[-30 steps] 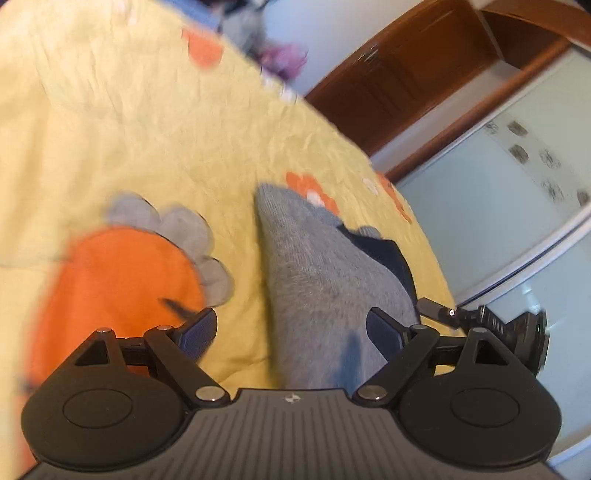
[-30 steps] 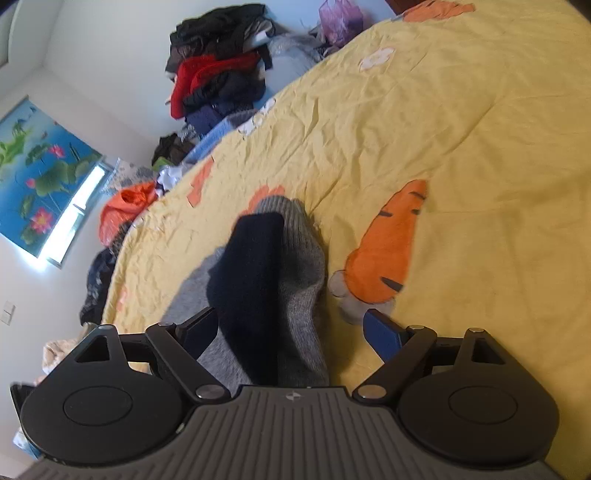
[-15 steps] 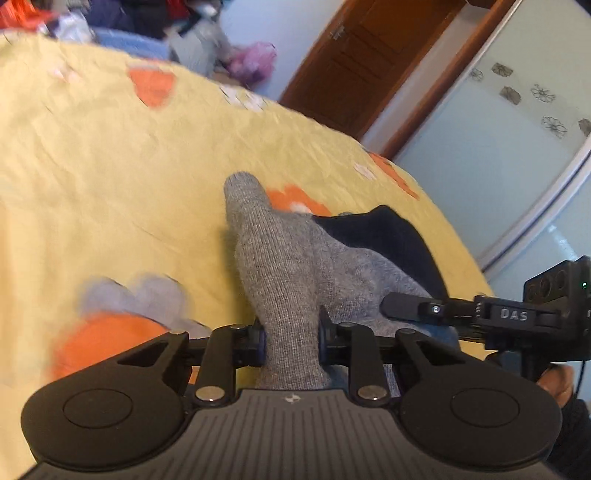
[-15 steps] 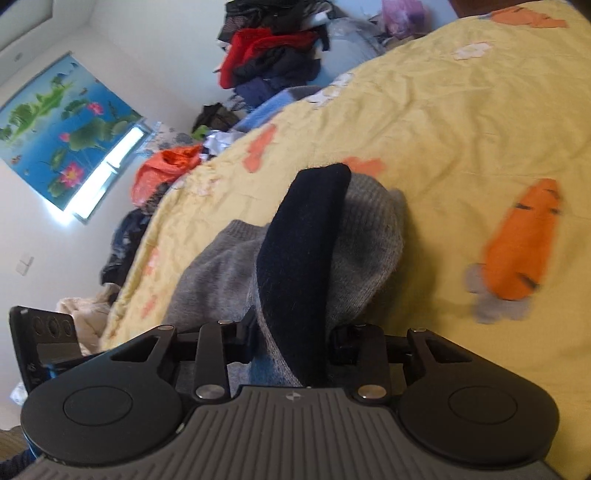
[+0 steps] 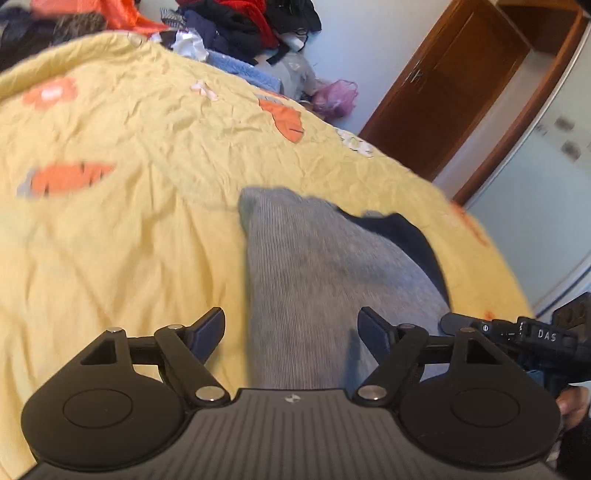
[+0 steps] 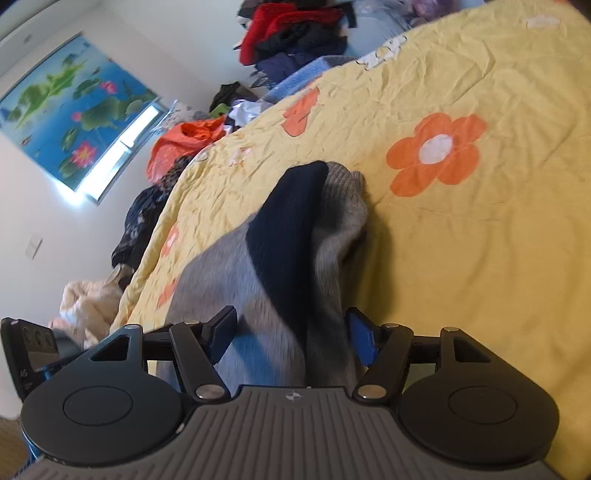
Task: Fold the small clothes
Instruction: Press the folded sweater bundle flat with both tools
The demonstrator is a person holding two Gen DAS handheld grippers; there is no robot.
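A grey knitted garment with a navy band (image 5: 314, 266) lies on the yellow bed sheet (image 5: 129, 221). My left gripper (image 5: 291, 326) is open, its fingers spread on either side of the grey cloth. In the right wrist view the same garment (image 6: 295, 236) shows its navy band on top of the grey part. My right gripper (image 6: 291, 328) is open, with the cloth lying between its spread fingers. The right gripper's body shows at the right edge of the left wrist view (image 5: 524, 334).
The sheet has orange flower (image 6: 436, 153) and carrot (image 5: 66, 179) prints. Piles of clothes (image 5: 236, 26) lie beyond the bed's far edge. A wooden door (image 5: 443, 88) and a sliding wardrobe (image 5: 546, 192) stand at the right. An orange bag (image 6: 184, 144) sits by the window.
Both grippers were shut on the garment half a second ago and have now opened, letting it go. The garment has shifted across the sheet since one second ago.
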